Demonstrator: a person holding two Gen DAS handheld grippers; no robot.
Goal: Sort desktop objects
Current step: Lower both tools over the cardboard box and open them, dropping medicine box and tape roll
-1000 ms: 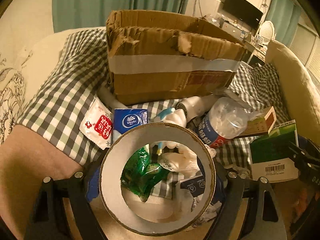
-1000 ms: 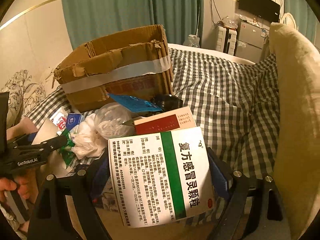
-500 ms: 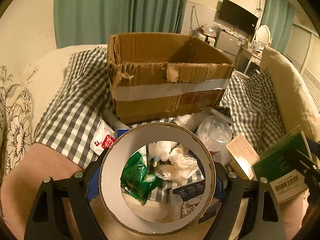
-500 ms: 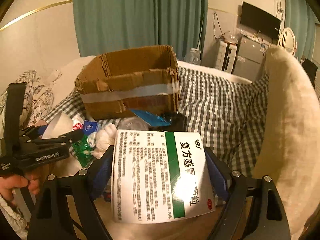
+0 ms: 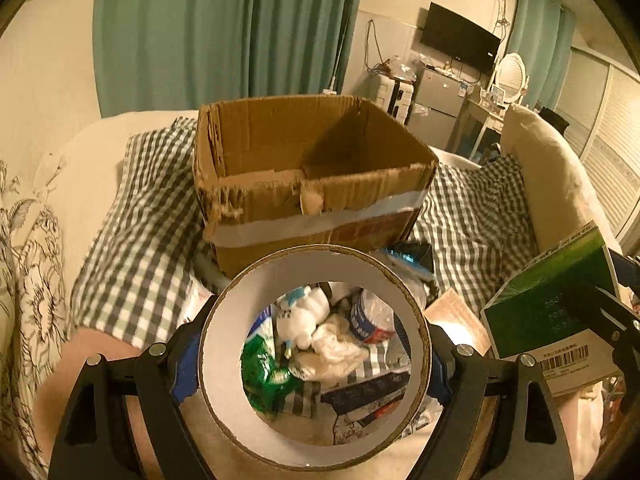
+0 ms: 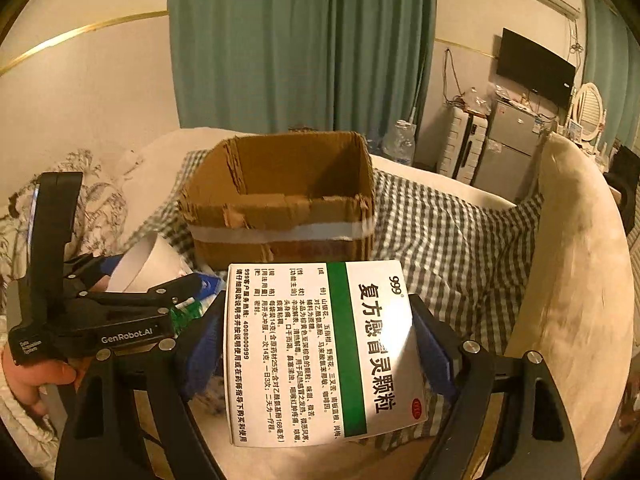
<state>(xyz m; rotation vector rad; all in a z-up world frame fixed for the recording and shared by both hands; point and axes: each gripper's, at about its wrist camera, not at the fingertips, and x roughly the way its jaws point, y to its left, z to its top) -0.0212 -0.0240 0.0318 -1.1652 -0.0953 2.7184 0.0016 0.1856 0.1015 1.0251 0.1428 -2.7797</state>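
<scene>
My left gripper [image 5: 314,364] is shut on a large tape roll [image 5: 224,320] with a white inner wall, held up in front of an open cardboard box [image 5: 312,188]. My right gripper [image 6: 320,352] is shut on a white and green medicine box [image 6: 320,352], held above the bed, short of the same cardboard box [image 6: 280,200]. The medicine box also shows at the right of the left wrist view [image 5: 556,312]. The left gripper body shows at the left of the right wrist view [image 6: 92,320].
A pile of small items lies on the checked cloth [image 5: 132,232] below the box: a crushed bottle [image 5: 372,312], white tissue [image 5: 336,348], a green packet [image 5: 264,368], a brown carton [image 5: 456,316]. A cream cushion [image 6: 576,280] stands at the right.
Both grippers have risen with their loads. The cardboard box now shows its open inside from above, and the pile of items sits lower in view.
</scene>
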